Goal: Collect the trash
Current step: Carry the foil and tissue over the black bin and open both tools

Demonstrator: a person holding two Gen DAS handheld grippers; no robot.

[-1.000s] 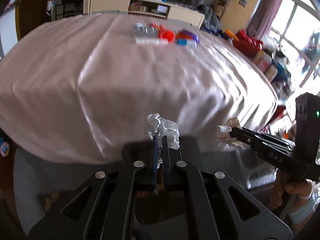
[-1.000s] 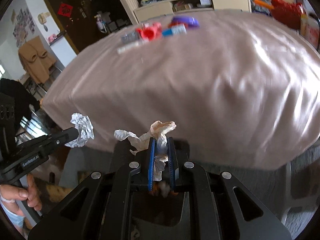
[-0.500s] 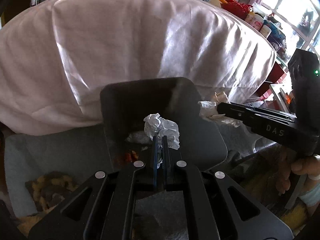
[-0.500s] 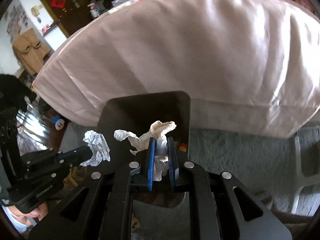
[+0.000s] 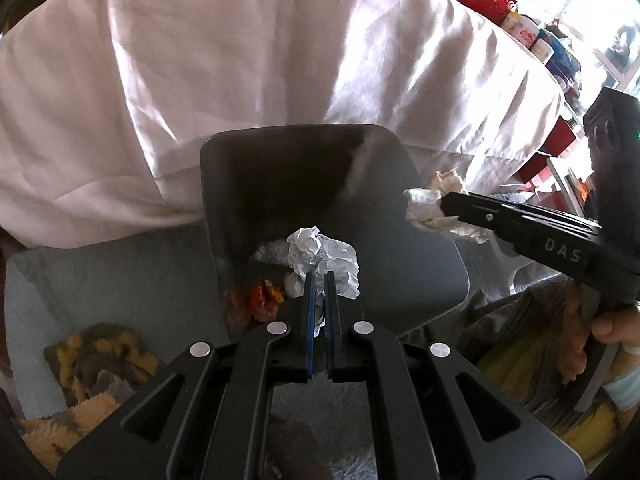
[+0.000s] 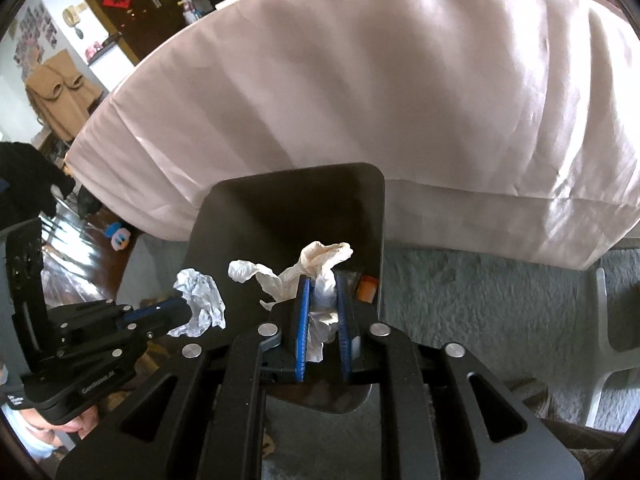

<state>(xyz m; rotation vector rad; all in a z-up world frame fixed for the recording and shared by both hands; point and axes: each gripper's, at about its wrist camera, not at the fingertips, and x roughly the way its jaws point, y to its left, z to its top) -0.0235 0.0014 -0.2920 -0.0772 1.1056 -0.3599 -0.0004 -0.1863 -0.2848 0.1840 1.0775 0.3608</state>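
The left gripper (image 5: pixel 319 280) is pinching a crumpled white paper ball (image 5: pixel 322 258) between its nearly closed blue pads, holding it at the centre of the left wrist view, right over the mouth of the dark grey, rounded-square plastic bin (image 5: pixel 224 216). The right gripper (image 6: pixel 323 282) is clamping a twisted, cream-stained white tissue (image 6: pixel 316 264) in its narrow jaws, and that wad is hanging at the middle of the right wrist view, also above the bin's opening. In the left wrist view the right gripper is reaching in from the right edge, its tissue sitting just at the bin's right rim. Orange scraps (image 5: pixel 262 296) and pale paper are already lying in the bin's bottom. Behind, the pale pink draped tablecloth (image 5: pixel 240 60) is filling the upper half of both views.

The step in hand appears to be the drop: both pieces are being carried to the bin. Next, both sets of jaws likely need opening wide enough for the paper to fall; the right wad may first need nudging inward, so it is not landing on the grey carpet (image 6: pixel 480 280).
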